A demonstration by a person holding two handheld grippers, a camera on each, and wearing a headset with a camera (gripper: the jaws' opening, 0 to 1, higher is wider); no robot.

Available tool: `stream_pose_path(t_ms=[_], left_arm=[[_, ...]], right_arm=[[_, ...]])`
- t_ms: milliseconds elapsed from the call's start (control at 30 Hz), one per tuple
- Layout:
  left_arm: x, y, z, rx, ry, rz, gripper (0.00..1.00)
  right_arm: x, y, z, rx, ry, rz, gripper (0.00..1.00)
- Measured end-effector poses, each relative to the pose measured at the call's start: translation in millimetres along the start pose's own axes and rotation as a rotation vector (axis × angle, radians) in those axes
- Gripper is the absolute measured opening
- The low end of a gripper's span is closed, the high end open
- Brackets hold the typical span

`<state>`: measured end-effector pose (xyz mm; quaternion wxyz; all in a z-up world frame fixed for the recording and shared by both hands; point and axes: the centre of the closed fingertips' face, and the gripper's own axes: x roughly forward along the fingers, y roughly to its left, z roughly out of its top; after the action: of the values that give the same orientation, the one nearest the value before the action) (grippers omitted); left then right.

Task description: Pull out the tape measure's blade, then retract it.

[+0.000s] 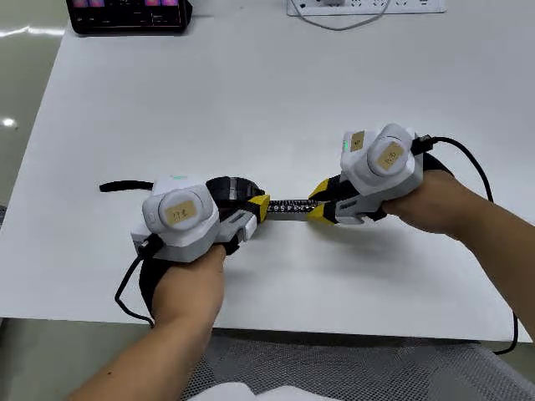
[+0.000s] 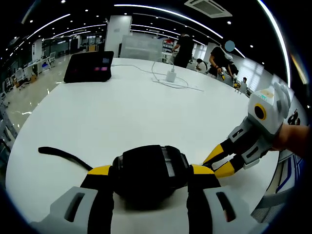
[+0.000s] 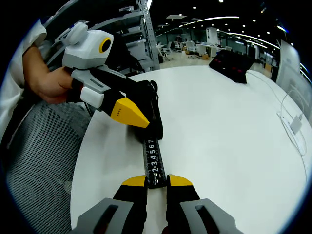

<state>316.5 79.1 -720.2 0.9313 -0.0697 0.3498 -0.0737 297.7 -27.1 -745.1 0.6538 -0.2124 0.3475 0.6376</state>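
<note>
A black tape measure (image 1: pixel 231 194) lies on the white table (image 1: pixel 251 92), its black wrist strap (image 1: pixel 125 185) trailing left. My left gripper (image 1: pixel 257 209) is shut on the tape measure case (image 2: pixel 151 168), yellow fingertips on either side. A short length of dark blade (image 1: pixel 290 204) with white numbers runs right from the case. My right gripper (image 1: pixel 320 200) is shut on the blade's end (image 3: pixel 155 178); the blade (image 3: pixel 152 156) reads up to about seven. The left gripper (image 3: pixel 127 111) appears at upper left in the right gripper view, the right gripper (image 2: pixel 220 163) at right in the left gripper view.
A dark tablet-like device (image 1: pixel 129 14) stands at the table's far left edge. A white power strip with a cable (image 1: pixel 359 8) lies at the far right. The near table edge runs just below both hands. People stand in the background (image 2: pixel 219 58).
</note>
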Motion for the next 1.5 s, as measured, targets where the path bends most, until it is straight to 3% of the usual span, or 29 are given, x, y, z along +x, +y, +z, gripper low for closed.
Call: stream_pose_path(t_ms=[1067,1500], left_arm=[[0.2,0.9,-0.4,-0.022,0.008,-0.019,0.56],[0.5,0.4,-0.4,-0.03,0.005,-0.022,0.56]], right_arm=[[32.0,5.2,28.9,-0.011,-0.041,0.031,0.11],[37.4,5.2,34.5,-0.017,-0.05,0.037,0.11]])
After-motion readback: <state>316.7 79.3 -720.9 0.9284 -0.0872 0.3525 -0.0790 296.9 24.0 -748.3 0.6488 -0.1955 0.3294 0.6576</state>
